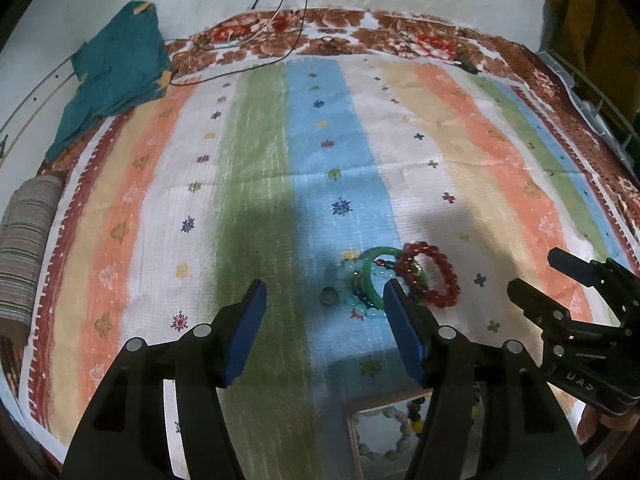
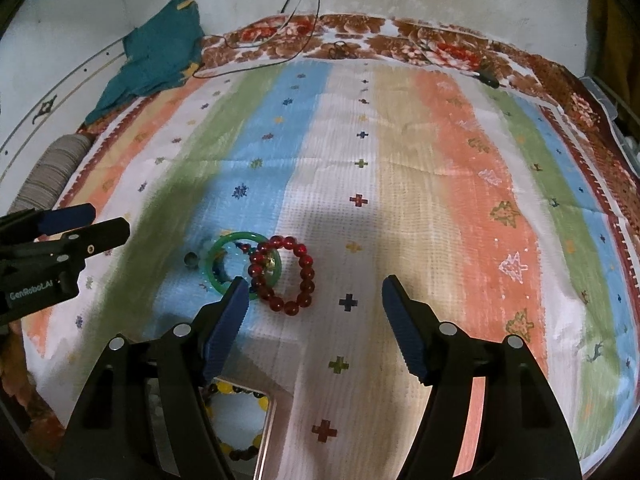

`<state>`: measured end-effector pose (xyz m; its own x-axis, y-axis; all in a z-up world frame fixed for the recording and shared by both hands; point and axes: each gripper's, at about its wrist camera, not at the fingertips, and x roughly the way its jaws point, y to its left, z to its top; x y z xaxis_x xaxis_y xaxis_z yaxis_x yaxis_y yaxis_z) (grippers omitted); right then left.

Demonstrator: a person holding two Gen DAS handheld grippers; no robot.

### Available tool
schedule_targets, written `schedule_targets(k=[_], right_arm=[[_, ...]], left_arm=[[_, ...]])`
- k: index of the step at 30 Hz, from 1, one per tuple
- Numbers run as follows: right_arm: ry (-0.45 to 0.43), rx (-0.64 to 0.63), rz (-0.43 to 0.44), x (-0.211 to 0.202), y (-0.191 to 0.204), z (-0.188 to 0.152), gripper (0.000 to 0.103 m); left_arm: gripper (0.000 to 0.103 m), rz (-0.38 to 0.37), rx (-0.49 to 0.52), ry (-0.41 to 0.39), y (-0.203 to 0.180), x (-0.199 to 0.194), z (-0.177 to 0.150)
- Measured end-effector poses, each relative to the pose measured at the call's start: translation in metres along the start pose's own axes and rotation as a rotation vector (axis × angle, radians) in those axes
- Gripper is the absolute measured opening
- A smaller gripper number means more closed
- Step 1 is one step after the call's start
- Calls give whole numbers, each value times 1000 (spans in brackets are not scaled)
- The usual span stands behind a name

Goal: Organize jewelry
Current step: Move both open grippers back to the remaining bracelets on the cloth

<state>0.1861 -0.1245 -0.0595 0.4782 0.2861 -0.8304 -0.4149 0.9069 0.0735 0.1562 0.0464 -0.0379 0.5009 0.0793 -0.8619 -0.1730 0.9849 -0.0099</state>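
Observation:
A small heap of jewelry lies on the striped cloth (image 1: pixel 280 140): a red bead bracelet (image 1: pixel 442 276) (image 2: pixel 306 276), a green bangle (image 1: pixel 370 268) (image 2: pixel 224 242), pale blue beads (image 1: pixel 360 310) and a little grey ring (image 1: pixel 329 295) (image 2: pixel 191 259). My left gripper (image 1: pixel 324 296) hovers open just short of the heap, its right finger overlapping the bangle's edge. My right gripper (image 2: pixel 314 294) is open too, nothing between its pads, with the red bracelet just ahead of its left finger. A box (image 1: pixel 352 432) (image 2: pixel 270 420) holding beaded bracelets sits under both grippers, partly hidden.
A teal garment (image 1: pixel 116 68) lies crumpled at the back left by the wall. A striped grey roll (image 1: pixel 28 248) rests at the left edge. Thin cables (image 1: pixel 280 40) trail over the cloth's floral border at the back. Each gripper shows at the side of the other's view.

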Motion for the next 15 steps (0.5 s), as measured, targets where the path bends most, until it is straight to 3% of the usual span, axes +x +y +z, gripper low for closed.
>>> schedule_targets(k=[15], right_arm=[[60, 0, -2, 29, -3, 6, 69]], left_arm=[[62, 29, -3, 86, 10, 39, 3]])
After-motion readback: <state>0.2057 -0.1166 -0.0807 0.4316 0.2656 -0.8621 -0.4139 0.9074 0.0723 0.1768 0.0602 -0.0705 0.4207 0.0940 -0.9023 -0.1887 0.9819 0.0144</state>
